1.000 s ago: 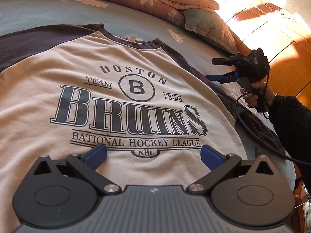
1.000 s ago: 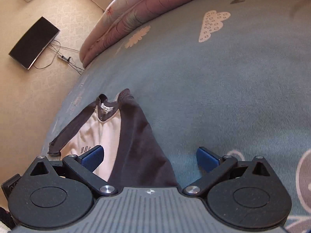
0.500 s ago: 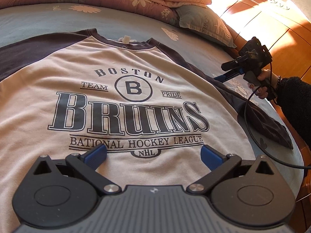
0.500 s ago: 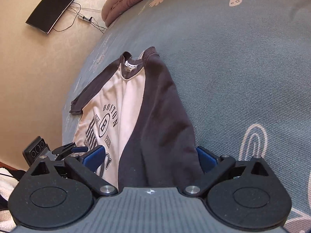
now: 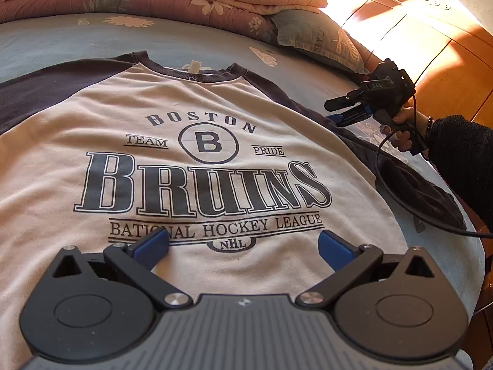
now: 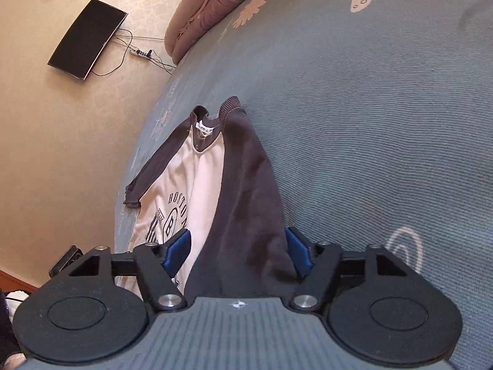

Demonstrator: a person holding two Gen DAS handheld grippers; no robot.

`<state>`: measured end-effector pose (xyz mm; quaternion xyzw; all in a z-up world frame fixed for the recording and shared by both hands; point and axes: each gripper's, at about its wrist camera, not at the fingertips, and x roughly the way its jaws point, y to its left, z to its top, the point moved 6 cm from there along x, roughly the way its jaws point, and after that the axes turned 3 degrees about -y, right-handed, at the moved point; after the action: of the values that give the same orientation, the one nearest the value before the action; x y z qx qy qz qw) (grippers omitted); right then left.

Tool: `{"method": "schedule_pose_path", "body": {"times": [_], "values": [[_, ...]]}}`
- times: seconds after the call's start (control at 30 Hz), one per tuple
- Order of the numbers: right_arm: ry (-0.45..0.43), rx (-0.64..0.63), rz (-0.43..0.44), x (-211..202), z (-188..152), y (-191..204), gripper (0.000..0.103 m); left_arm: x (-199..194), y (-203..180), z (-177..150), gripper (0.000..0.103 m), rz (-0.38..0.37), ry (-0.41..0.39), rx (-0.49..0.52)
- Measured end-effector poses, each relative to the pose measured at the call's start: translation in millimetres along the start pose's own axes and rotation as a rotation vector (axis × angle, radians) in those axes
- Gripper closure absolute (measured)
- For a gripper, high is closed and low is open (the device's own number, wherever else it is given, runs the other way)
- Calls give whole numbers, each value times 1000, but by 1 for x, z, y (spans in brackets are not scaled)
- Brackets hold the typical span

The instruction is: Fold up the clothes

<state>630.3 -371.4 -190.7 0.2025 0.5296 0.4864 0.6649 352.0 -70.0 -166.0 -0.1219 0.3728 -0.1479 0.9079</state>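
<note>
- Left hand-held gripper [image 5: 243,243] hovers with its jaws spread wide over the lower front of the sweatshirt [image 5: 191,178], nothing between its blue pads.
- The sweatshirt lies flat, print side up, on the blue bed [image 5: 185,40].
- Right hand-held gripper [image 6: 237,248] is closing, its jaws about half open, with the dark sleeve [image 6: 246,203] bunched between the pads; the right pad looks to be touching the cloth, the left one stands clear.
- Farther back, a folded floral quilt [image 5: 154,3] and a pillow [image 5: 320,40] sit by the wooden headboard [image 5: 431,46].
</note>
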Motion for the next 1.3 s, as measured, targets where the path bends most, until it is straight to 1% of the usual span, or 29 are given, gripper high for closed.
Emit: {"method": "schedule_pose_path", "body": {"times": [0.07, 0.1, 0.13, 0.17, 0.23, 0.33, 0.37, 0.4, 0.43, 0.57, 0.7, 0.77, 0.87, 0.93, 1.0, 1.07, 1.13, 1.2, 1.27, 1.3], "values": [[2, -12, -42, 3, 2, -3, 58, 0, -1, 0, 1, 3, 0, 7], [3, -21, -76, 4, 2, -4, 86, 0, -1, 0, 1, 4, 0, 11], [3, -29, -110, 5, 2, -6, 101, 0, -1, 0, 1, 4, -1, 11], [4, -38, -144, 6, 2, -7, 101, 0, -1, 0, 1, 3, -2, 10], [0, -102, -204, 7, -1, 1, 101, 0, -1, 0, 1, 2, -3, 8], [9, -215, -335, 13, -5, 21, 100, 0, -1, -1, 1, 2, -4, 10], [19, -250, -376, 16, -6, 28, 99, 0, -1, -1, 1, 2, -5, 12], [31, -284, -416, 18, -6, 35, 97, 0, -1, -1, 1, 1, -5, 15], [43, -318, -456, 20, -7, 42, 97, -1, -1, -1, 1, -1, -6, 13], [40, -362, -543, 17, -1, 53, 97, -1, 1, -1, 1, -9, -8, 2], [-30, -345, -649, 7, 11, 49, 97, -2, 2, 0, 1, -15, -10, -4], [-33, -331, -693, 8, 12, 40, 97, -2, 2, 0, 1, -17, -11, -4], [-42, -295, -705, 11, 11, 34, 97, -2, 3, -1, 1, -23, -13, -5], [-52, -290, -708, 11, 11, 36, 86, -3, 4, -1, 1, -29, -14, -7], [-66, -313, -707, 7, 14, 46, 85, -3, 4, -1, 1, -32, -16, -10], [-85, -335, -654, 8, 20, 60, 82, -3, 4, -1, 1, -34, -17, -10], [-101, -353, -598, 16, 29, 71, 71, -3, 4, -1, 1, -35, -16, -8], [-103, -373, -558, 32, 40, 75, 66, -4, 4, -1, 1, -39, -15, -7], [-103, -394, -520, 49, 51, 78, 63, -4, 5, -1, 1, -50, -16, -12], [-102, -402, -520, 58, 56, 77, 63, -5, 6, -1, 1, -57, -17, -18]]}}
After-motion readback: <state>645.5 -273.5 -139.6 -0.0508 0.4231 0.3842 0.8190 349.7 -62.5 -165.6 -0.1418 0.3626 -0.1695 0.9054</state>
